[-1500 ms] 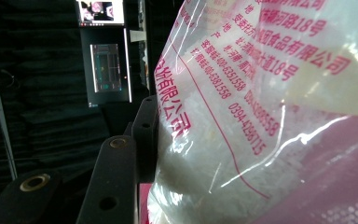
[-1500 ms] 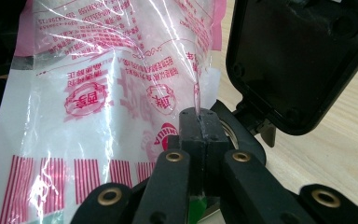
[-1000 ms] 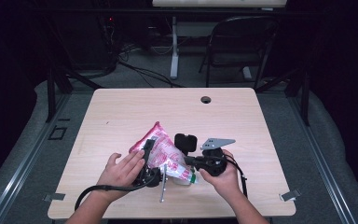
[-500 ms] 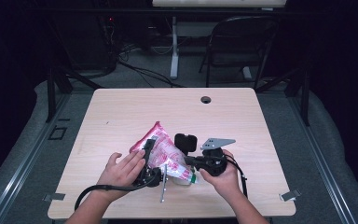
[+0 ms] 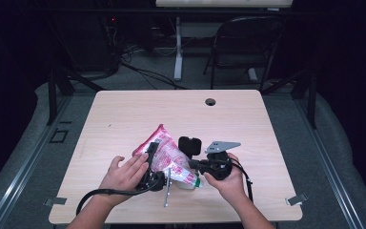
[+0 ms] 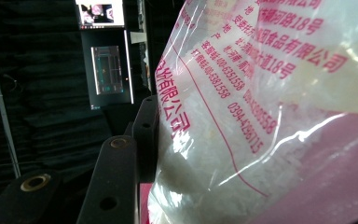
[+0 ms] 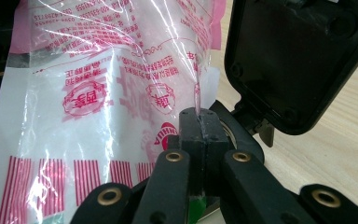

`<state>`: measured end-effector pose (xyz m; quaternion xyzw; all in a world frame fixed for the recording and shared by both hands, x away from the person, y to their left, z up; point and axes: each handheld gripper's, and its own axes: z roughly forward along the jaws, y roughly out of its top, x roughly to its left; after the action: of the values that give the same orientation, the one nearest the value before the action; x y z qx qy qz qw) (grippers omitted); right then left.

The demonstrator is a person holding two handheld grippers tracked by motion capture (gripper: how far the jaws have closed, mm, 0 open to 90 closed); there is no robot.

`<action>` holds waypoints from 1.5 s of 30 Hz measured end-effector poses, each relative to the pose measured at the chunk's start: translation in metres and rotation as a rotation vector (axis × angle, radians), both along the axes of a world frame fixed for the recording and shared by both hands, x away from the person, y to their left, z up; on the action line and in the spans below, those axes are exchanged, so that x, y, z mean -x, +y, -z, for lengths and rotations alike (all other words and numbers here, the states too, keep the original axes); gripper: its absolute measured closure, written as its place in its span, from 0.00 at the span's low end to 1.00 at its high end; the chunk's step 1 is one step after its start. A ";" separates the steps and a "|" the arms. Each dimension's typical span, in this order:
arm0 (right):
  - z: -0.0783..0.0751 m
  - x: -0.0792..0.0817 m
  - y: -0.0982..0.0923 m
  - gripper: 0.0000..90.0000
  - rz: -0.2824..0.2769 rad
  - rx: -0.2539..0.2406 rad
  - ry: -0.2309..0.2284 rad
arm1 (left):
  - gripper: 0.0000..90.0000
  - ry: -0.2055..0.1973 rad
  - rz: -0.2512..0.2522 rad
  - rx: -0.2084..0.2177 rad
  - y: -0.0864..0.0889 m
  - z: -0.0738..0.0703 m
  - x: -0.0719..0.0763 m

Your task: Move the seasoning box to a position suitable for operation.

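One clear pink-printed bag (image 7: 107, 93) holding white grains, tongs-pinched.

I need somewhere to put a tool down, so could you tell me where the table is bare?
The far half of the table, up to the round cable hole, is bare, as are the left and right edges. The near middle is crowded: the pink-printed bag, both grippers and the person's hands.

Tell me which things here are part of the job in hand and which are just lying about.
Part of the job:
- pink and clear bag, with white grains inside
- right gripper, jaws shut on a fold of the bag
- left gripper, against the bag's other side

Just lying about:
- black square plate beside the bag
- chair beyond the table
- table itself
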<state>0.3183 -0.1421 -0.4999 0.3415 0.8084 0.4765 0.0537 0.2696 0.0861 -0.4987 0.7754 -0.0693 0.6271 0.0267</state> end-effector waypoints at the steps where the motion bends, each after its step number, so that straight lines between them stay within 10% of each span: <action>1: 0.000 0.000 0.000 1.00 0.000 0.002 -0.001 | 0.68 -0.002 0.000 0.001 0.000 0.000 0.000; 45: 0.000 0.000 0.000 1.00 0.001 0.005 -0.003 | 0.68 0.012 0.000 -0.002 -0.001 0.000 0.000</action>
<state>0.3183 -0.1423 -0.5001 0.3411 0.8093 0.4749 0.0561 0.2694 0.0856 -0.4984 0.7791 -0.0696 0.6225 0.0264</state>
